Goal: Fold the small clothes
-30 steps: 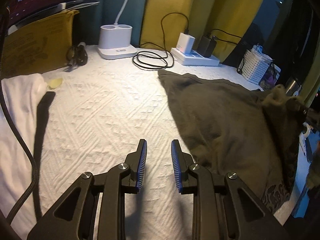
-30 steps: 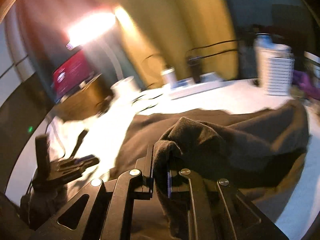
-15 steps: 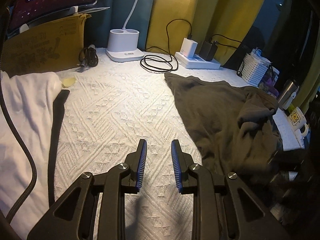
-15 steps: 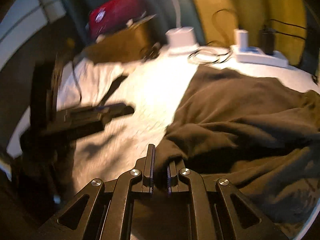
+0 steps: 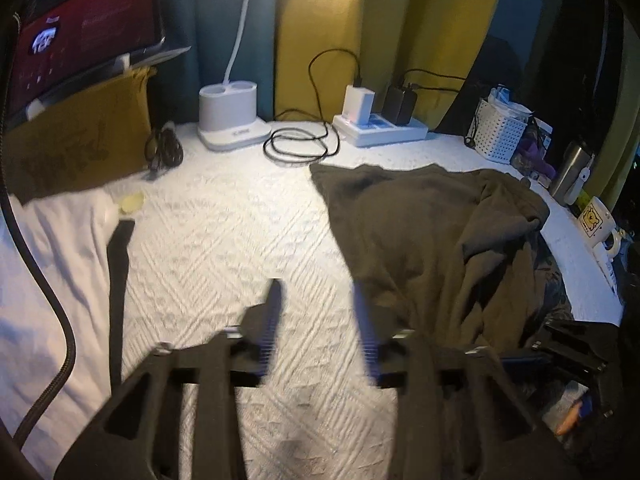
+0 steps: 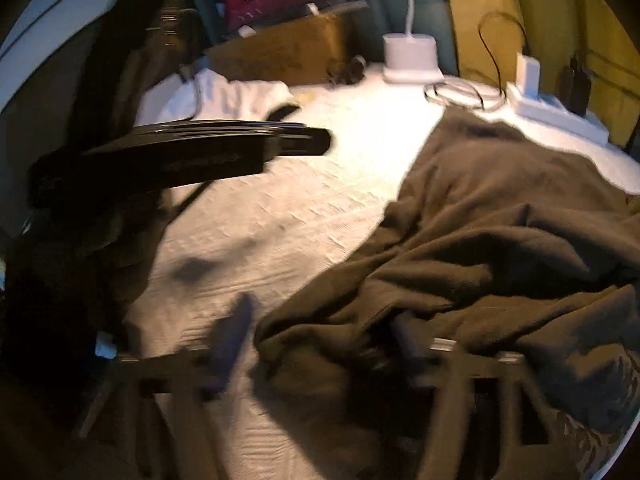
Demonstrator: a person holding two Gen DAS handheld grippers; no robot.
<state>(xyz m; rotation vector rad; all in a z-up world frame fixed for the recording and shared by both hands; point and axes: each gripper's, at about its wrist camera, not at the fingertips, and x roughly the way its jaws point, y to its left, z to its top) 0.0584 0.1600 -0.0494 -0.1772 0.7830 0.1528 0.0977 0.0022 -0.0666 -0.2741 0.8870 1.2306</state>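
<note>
White quilted tabletop (image 5: 224, 248), yellow curtains (image 5: 320, 36) behind. Both grippers' fingers (image 5: 274, 312) spread wider; the right gripper (image 6: 320, 332) dropped the brown garment (image 6: 500, 232).

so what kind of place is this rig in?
Probably a home desk or bedroom corner, not a lab: a quilted white cover on the work surface, a power strip with chargers against yellow curtains, and a cartoon mug at the edge.

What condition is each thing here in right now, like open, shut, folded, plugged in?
Left gripper: open, empty.
Right gripper: open, cloth edge between its fingers.
Brown garment: rumpled, partly folded over.
White garment: lying flat.
Screen: lit.
White charger: plugged into the power strip.
</note>
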